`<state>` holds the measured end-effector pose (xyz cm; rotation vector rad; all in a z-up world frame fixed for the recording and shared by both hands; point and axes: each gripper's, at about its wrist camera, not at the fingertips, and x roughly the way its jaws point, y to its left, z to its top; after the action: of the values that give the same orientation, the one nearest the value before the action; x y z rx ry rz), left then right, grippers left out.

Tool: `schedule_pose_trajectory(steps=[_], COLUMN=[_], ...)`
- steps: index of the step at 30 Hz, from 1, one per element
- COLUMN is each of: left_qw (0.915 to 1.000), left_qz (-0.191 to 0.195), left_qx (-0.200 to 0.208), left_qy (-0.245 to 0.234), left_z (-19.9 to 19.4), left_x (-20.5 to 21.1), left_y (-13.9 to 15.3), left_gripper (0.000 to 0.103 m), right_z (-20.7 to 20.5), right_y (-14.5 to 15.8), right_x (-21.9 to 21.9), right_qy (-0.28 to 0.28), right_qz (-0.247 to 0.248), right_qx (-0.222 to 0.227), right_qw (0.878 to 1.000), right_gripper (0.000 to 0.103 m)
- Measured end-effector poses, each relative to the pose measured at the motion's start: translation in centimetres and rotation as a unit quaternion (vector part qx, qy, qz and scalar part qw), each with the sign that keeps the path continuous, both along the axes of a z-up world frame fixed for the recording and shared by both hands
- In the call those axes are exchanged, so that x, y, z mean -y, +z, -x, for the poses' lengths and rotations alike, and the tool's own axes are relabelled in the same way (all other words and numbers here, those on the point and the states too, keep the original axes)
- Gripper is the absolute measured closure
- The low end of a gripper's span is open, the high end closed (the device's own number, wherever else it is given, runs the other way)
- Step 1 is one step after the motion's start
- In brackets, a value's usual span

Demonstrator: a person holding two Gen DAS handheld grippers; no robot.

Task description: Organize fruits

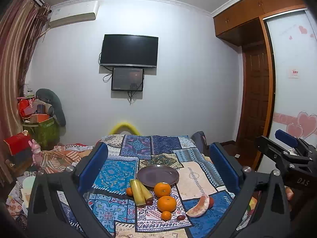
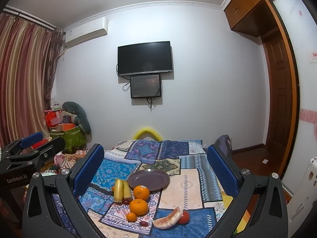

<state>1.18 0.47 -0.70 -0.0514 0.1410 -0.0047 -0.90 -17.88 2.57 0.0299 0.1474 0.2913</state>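
An empty purple plate [image 1: 158, 175] [image 2: 148, 179] sits on a patchwork-cloth table [image 1: 198, 176] [image 2: 188, 184]. In front of it lie two yellow sugarcane pieces [image 1: 139, 191] [image 2: 121, 189], two large oranges [image 1: 162, 189] [image 1: 166, 203] [image 2: 141, 192] [image 2: 138, 206], a small orange [image 1: 166, 215] [image 2: 131, 216], another small orange behind the cane [image 1: 129, 191], dark red dates [image 1: 180, 217] [image 2: 143, 223], a pomelo wedge [image 1: 199, 206] [image 2: 168, 218] and a red tomato [image 2: 183, 217]. My left gripper [image 1: 158, 164] and right gripper [image 2: 155, 168] are both open and empty, held above the near side of the table.
The right gripper shows at the right edge of the left wrist view [image 1: 285, 152]; the left gripper shows at the left edge of the right wrist view [image 2: 29, 150]. Boxes and clutter [image 1: 39, 123] stand far left. A wardrobe [image 1: 257, 99] stands right. A TV [image 1: 129, 51] hangs ahead.
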Motion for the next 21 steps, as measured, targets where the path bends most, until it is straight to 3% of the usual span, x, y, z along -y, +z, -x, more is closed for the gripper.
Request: schedule_pose_trajectory(steps=[21], left_qw=[1.0], left_qz=[-0.005], left_qx=[-0.001], left_qy=[0.003], left_z=[-0.12], left_x=[-0.1], left_y=[-0.14], left_gripper=[0.0], right_z=[-0.22], right_y=[-0.17], right_x=[0.33], right_qy=[0.006], right_qz=[-0.004], right_qx=[-0.002], right_qw=[1.0], right_gripper=[0.0])
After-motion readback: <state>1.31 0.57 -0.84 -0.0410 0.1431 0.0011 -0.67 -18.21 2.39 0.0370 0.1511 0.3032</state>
